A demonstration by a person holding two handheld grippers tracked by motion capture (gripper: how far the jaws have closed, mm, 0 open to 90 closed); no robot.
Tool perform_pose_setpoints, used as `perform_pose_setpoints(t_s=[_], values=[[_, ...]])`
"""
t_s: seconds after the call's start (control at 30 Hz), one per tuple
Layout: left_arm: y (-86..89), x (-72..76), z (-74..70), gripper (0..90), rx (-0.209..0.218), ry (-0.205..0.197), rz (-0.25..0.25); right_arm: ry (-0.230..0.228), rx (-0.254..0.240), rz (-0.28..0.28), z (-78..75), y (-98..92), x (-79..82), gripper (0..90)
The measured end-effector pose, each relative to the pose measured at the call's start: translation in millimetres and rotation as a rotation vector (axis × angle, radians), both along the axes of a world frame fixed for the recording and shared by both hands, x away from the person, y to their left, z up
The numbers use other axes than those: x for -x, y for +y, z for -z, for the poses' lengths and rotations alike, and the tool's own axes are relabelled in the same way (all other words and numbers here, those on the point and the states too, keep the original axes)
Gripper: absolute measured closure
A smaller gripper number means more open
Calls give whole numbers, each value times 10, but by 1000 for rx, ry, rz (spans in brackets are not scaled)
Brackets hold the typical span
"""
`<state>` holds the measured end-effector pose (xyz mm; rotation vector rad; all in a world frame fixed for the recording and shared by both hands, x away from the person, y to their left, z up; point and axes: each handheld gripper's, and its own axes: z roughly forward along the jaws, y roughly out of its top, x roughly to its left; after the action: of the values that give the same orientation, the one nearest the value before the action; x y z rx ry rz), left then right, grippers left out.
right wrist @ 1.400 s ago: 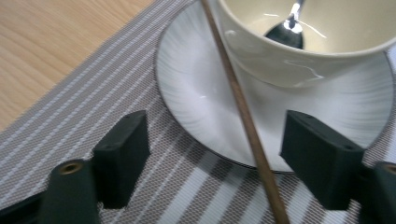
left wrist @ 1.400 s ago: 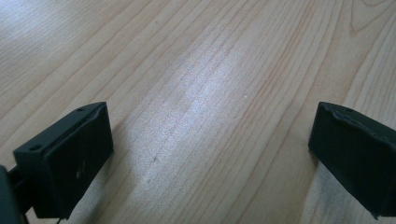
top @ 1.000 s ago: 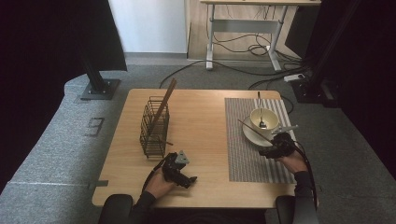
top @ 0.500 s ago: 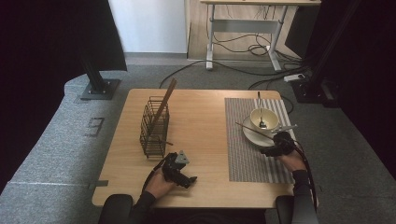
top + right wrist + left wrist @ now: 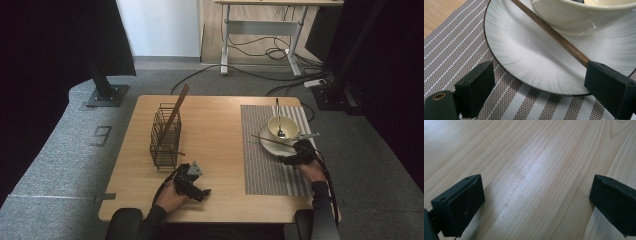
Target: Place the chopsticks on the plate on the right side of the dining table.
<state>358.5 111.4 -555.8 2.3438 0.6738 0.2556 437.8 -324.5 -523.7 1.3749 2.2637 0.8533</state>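
Right tool (image 5: pixel 539 92), jaws apart, unmoved at the plate (image 5: pixel 524 57) rim, chopstick (image 5: pixel 554 35) beside one jaw on the striped mat (image 5: pixel 265 165); left tool (image 5: pixel 536 205), jaws apart, unchanged over bare tabletop (image 5: pixel 536 157); grasp likely pending

A desk (image 5: pixel 260 27) stands over tangled floor cables (image 5: pixel 280 52), perhaps a power strip (image 5: pixel 315 83).

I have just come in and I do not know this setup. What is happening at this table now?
A person sits at a wooden table with a gripper in each hand. The right gripper is open at the rim of a white plate that holds a bowl on a striped placemat; a wooden chopstick lies across the plate and ends at one jaw. The left gripper is open over bare wood, near a wire basket.
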Motion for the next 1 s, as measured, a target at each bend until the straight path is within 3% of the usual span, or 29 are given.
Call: perform_pose_setpoints(t_s=[0.5, 0.8, 1.0], values=[[-1, 0, 0, 0, 0, 0, 1, -46, -6, 55, 21, 21, -38, 57], [-2, -1, 0, 0, 0, 0, 1, -69, -44, 81, -1, -11, -36, 87], [-2, -1, 0, 0, 0, 0, 1, -77, -7, 105, 19, -22, -44, 85]])
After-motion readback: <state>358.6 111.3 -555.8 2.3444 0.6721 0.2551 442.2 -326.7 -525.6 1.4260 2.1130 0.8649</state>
